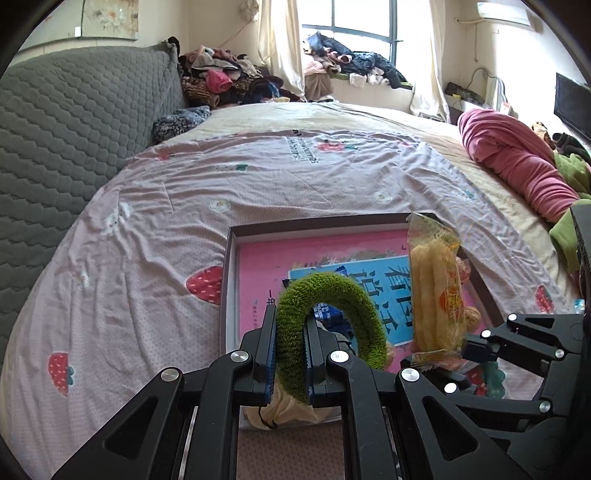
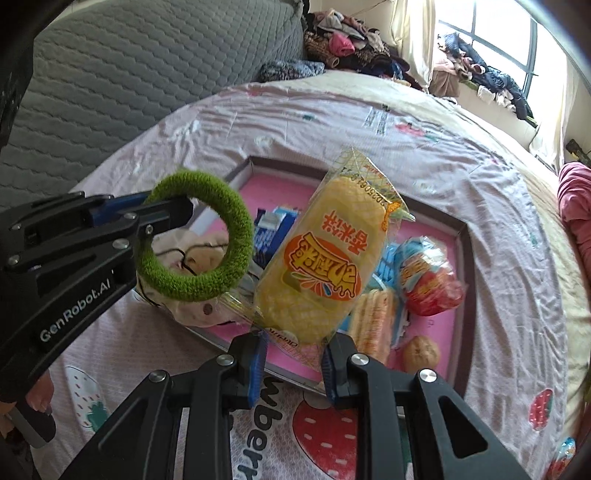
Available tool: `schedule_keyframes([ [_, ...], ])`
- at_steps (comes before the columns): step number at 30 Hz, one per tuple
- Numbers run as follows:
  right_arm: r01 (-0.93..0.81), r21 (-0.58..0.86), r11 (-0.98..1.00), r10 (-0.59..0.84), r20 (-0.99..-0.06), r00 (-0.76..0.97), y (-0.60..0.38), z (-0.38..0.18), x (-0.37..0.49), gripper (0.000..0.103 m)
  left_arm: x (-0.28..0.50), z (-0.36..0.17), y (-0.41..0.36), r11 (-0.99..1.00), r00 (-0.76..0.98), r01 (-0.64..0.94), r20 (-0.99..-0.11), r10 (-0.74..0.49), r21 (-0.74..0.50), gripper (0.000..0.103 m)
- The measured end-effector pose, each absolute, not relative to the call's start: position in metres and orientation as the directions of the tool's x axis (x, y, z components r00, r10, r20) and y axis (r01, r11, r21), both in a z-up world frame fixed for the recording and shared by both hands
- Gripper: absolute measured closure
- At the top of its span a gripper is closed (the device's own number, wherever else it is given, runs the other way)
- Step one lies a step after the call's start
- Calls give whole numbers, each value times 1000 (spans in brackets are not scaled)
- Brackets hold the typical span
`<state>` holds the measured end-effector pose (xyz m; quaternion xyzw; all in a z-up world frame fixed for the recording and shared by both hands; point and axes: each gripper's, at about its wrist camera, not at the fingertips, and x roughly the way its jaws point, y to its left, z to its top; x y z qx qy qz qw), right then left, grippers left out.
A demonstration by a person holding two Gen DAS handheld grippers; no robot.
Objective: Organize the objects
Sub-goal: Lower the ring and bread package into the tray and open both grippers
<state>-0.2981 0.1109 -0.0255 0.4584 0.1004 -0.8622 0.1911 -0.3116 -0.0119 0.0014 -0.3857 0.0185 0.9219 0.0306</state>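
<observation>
We have both tongs loaded over the box [image 2: 463, 236] on the bed [image 1: 147, 229]. Left tongs [image 1: 290, 354] clamped on the green ring [image 1: 332, 295] by its band, so the loop hangs free above the box's near corner. Right tongs [image 2: 293, 363] pinch the yellow snack pack [image 2: 325, 258] by its end seal — contents uncrushed, likely headed beside the red snack bag [image 2: 428, 280] inside the box.

Daylight is pouring in through the window [image 1: 354, 33], blowing out its panes. Fisheye bending is curving the edges, and dark corners are vignetting both views.
</observation>
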Motion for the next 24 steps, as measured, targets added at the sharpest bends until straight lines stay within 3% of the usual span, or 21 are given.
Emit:
schedule_keyframes([
  [24, 432, 3, -902, -222, -861, -458, 100, -59, -310, 77, -323, -32, -9, -997, -672, -77, -739, 46, 8, 91],
])
